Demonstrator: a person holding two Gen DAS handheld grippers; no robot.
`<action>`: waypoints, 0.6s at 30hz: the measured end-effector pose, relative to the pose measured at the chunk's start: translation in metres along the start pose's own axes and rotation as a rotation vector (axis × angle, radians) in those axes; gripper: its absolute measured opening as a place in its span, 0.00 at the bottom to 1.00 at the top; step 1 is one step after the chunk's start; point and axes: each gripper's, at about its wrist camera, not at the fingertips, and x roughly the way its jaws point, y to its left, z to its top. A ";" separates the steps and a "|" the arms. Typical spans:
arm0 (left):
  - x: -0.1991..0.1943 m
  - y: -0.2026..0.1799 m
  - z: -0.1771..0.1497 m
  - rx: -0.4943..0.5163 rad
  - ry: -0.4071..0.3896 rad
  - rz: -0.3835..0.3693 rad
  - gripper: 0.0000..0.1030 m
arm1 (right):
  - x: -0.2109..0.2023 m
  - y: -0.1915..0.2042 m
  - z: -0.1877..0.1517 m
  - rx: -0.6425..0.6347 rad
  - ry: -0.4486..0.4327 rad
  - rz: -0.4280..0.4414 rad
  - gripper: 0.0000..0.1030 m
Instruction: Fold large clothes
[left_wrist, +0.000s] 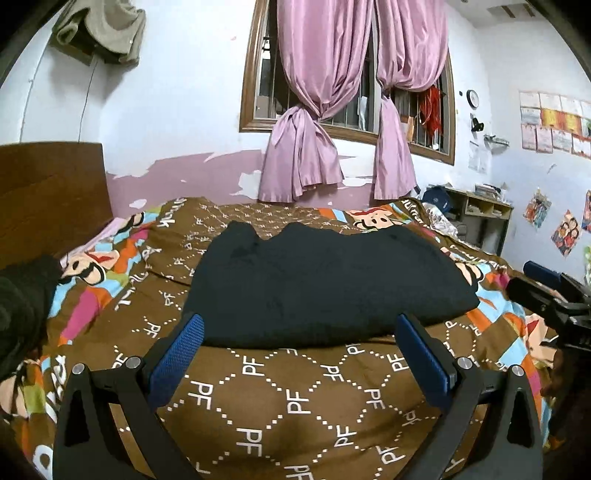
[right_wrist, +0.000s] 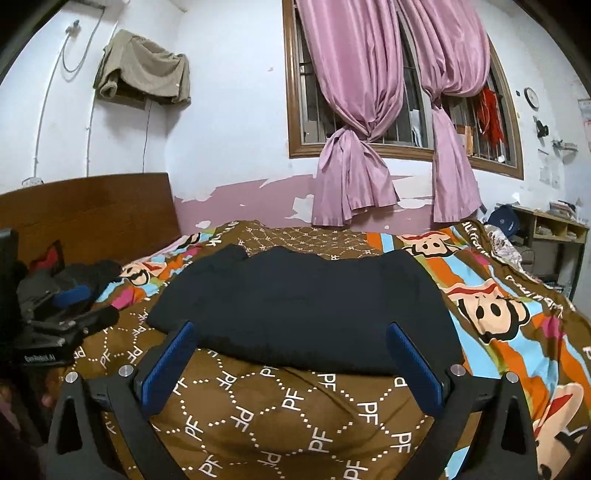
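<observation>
A dark navy garment (left_wrist: 325, 284) lies folded into a thick rectangle on the brown patterned bedspread (left_wrist: 295, 406); it also shows in the right wrist view (right_wrist: 306, 306). My left gripper (left_wrist: 299, 325) is open and empty, its blue pads just short of the garment's near edge. My right gripper (right_wrist: 291, 332) is open and empty, also at the near edge. The right gripper shows at the right edge of the left wrist view (left_wrist: 554, 295); the left gripper shows at the left of the right wrist view (right_wrist: 70, 306).
A pile of dark clothes (right_wrist: 85, 273) lies at the bed's left by the wooden headboard (right_wrist: 92, 210). Pink curtains (right_wrist: 354, 147) hang over a barred window behind the bed. A shelf unit (right_wrist: 554, 236) stands at the far right.
</observation>
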 end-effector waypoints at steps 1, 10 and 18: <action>0.000 -0.001 -0.001 0.013 -0.002 0.009 0.98 | -0.003 0.000 -0.002 0.011 -0.027 -0.017 1.00; 0.007 -0.010 -0.016 0.072 0.056 0.005 0.98 | 0.010 0.004 -0.010 -0.020 0.077 -0.021 1.00; 0.007 -0.007 -0.015 0.056 0.056 0.002 0.98 | 0.009 0.002 -0.013 -0.003 0.085 -0.028 1.00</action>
